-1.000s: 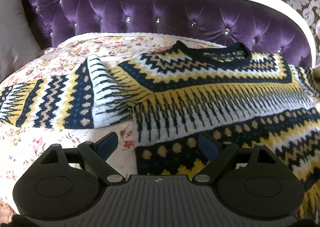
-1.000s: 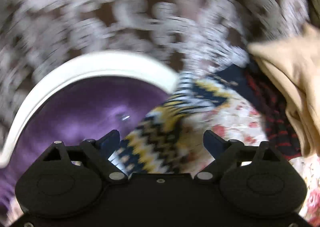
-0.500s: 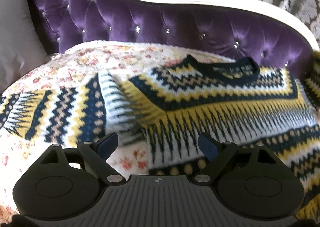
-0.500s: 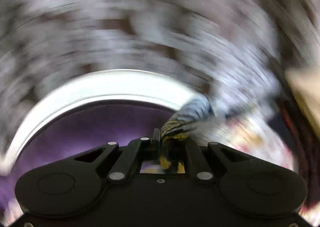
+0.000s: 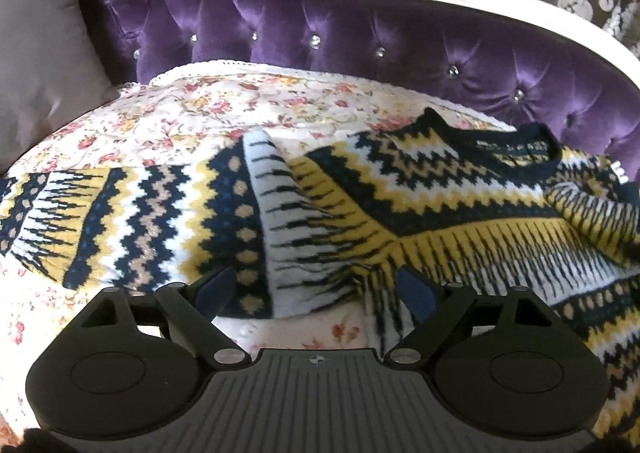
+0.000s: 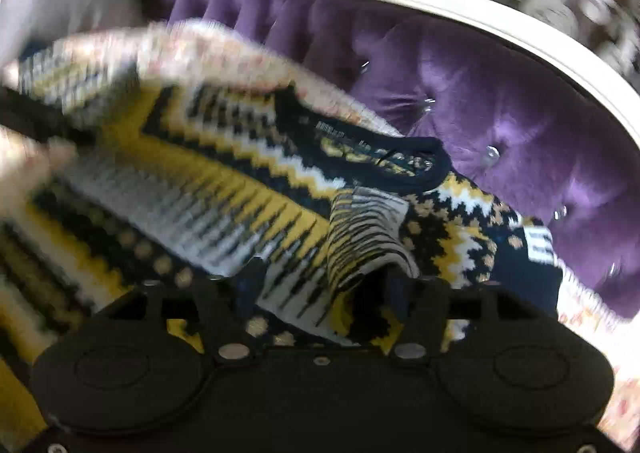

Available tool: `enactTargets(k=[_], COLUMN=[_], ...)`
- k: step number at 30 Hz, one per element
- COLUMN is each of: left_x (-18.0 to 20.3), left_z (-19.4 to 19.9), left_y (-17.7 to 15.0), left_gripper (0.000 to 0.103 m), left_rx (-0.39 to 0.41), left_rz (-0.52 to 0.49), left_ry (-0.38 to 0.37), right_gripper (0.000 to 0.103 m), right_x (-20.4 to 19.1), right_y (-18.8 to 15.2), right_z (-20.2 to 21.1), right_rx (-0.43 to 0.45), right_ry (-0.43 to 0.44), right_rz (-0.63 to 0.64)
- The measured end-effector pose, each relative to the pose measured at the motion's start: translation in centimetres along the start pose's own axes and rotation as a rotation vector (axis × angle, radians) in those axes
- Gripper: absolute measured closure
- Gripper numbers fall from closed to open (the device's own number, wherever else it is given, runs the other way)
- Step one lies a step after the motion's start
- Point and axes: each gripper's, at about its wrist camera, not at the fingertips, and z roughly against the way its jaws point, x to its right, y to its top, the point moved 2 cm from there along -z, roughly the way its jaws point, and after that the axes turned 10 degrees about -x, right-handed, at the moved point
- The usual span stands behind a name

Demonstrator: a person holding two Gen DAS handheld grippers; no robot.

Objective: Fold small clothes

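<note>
Left wrist view
- Sweater position: the patterned sweater (image 5: 460, 205) lies spread flat on the floral bedspread (image 5: 224, 109), collar toward the purple tufted headboard (image 5: 360, 37).
- Left sleeve: the left sleeve (image 5: 132, 209) extends straight out across the cover, not yet folded in.
- Left gripper state: the left gripper (image 5: 316, 289) hovers with jaws spread wide and nothing between them, just above the sleeve-to-body junction.
- Far side: a folded-in strip of knit lies on the body at the right edge of the view.
- Surroundings: a grey pillow (image 5: 44, 45) stands at the left, well apart from the garment.

Right wrist view
- Image quality: blurred on the left half; detail there is unreliable.
- Right sleeve: the right sleeve (image 6: 368, 237) lies folded over the sweater front, just below the collar (image 6: 384, 157).
- Right gripper state: the right gripper (image 6: 320, 289) has its jaws opening; the sleeve end lies between them but the pads do not appear to press on it.

Procedure notes (judgement)
- Step in hand: release of the right sleeve after folding it inward.
- Release: let the jaws clear the knit fully before withdrawing, or the loose weave may snag and drag the fold open.
- Next fold: take the left sleeve near its cuff and lay it across the chest to mirror the first.
- Risk: an uneven sleeve overlap yields a lopsided bundle.
</note>
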Motion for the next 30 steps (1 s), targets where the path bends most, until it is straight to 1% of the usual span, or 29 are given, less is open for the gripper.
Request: enactTargets(k=[3,4,5,6,7,9,12,14,16,17,19,20,23,26,27,29,30], left_x=[-0.1,-0.1,0.0,0.1,0.3,0.6,0.8,0.8,0.7,0.7,0.7,0.7,0.6,0.4,0.4,0.2,0.2], left_z=[0.3,0.4,0.4,0.5,0.4,0.3,0.1,-0.1,-0.3,-0.3,-0.4,-0.4,-0.3,0.0,0.0,0.0,0.0], left_y=[0.1,0.1,0.1,0.1,0.0,0.0,-0.1,-0.1,-0.1,-0.1,-0.1,-0.1,-0.1,0.0,0.0,0.0,-0.1], left_gripper=[0.015,0.015,0.015,0.015,0.015,0.015,0.015,0.015,0.015,0.015,0.015,0.015,0.015,0.015,0.015,0.015,0.015], left_rx=[0.013,0.015,0.015,0.015,0.013,0.010,0.003,-0.003,-0.009,-0.011,-0.012,-0.014,-0.012,-0.005,-0.004,-0.005,-0.005], left_rz=[-0.003,-0.005,-0.007,-0.011,-0.016,-0.025,-0.033,-0.032,-0.030,-0.029,-0.027,-0.026,-0.018,-0.010,-0.006,0.002,0.005], left_ry=[-0.003,-0.006,-0.010,-0.014,-0.015,-0.012,-0.006,-0.003,0.000,0.000,-0.002,-0.004,-0.012,-0.017,-0.019,-0.021,-0.022], right_gripper=[0.023,0.022,0.022,0.022,0.022,0.023,0.024,0.024,0.026,0.034,0.063,0.083,0.085,0.085,0.089,0.090,0.090], right_x=[5.5,7.6,9.5,11.4,13.0,15.4,17.2,17.6,17.5,17.5,17.6,17.5,17.0,15.5,14.5,11.9,10.3], right_y=[-0.2,-0.5,-0.8,-1.0,-1.2,-1.3,-1.9,-2.2,-2.3,-2.4,-2.5,-2.8,-2.9,-2.0,-1.4,0.1,1.0], right_z=[2.1,2.7,3.1,3.1,2.8,1.6,-0.4,-1.4,-2.2,-2.3,-2.5,-2.3,-0.9,1.5,2.4,4.0,4.5], right_rx=[0.074,0.102,0.130,0.150,0.149,0.121,0.086,0.072,0.057,0.050,0.038,0.034,0.054,0.113,0.141,0.187,0.190], right_ry=[0.118,0.141,0.144,0.121,0.077,0.019,0.009,0.014,0.015,0.017,0.034,0.035,0.024,0.059,0.080,0.136,0.129], right_rz=[-0.257,-0.353,-0.428,-0.488,-0.524,-0.553,-0.607,-0.630,-0.634,-0.635,-0.651,-0.660,-0.658,-0.654,-0.636,-0.582,-0.541])
